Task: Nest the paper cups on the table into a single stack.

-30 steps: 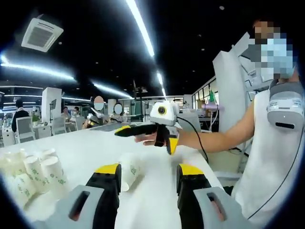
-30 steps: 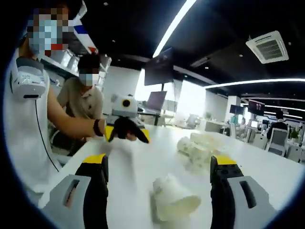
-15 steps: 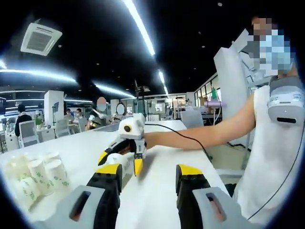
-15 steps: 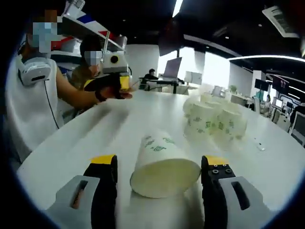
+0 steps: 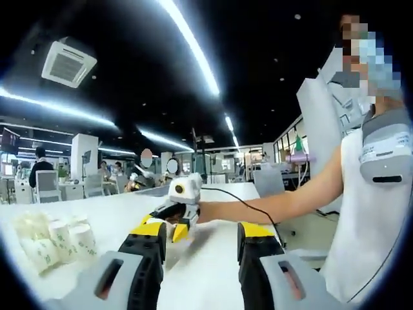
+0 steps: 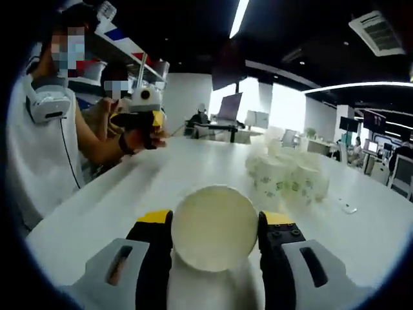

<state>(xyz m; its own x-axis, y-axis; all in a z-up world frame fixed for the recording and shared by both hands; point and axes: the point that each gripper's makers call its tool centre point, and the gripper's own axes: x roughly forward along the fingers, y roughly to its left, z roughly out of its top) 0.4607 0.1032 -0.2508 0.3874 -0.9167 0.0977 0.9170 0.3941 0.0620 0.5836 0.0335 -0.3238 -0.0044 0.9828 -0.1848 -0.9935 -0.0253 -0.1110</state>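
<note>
Left gripper view: the left gripper (image 5: 199,242) hangs above the white bench (image 5: 213,271) with its jaws standing wide and nothing between them. At about eleven o'clock from those jaws, further out over the bench, the right gripper (image 5: 177,226) reaches in on a person's outstretched arm (image 5: 271,203); what its jaws hold is too small to make out here. A cluster of loose paper cups (image 5: 55,239), printed with green marks, sits on the bench at nine o'clock, well apart from both grippers.

Right gripper view: the right gripper (image 6: 215,242) has a single cup (image 6: 214,227) set between its jaws, its round base or mouth facing the camera, and both yellow-tipped jaws lie against its sides, so they appear closed on it. The cluster of cups (image 6: 284,181) stands at one o'clock beyond it, on the bench (image 6: 129,187). The left gripper (image 6: 139,116) shows at ten o'clock, held clear of the surface in a hand.

The step in hand looks like picking up a stray cup. The next move calls for carrying it to the cluster, turning it so that it lines up mouth to base with another cup, and seating it without crushing the thin paper wall.
</note>
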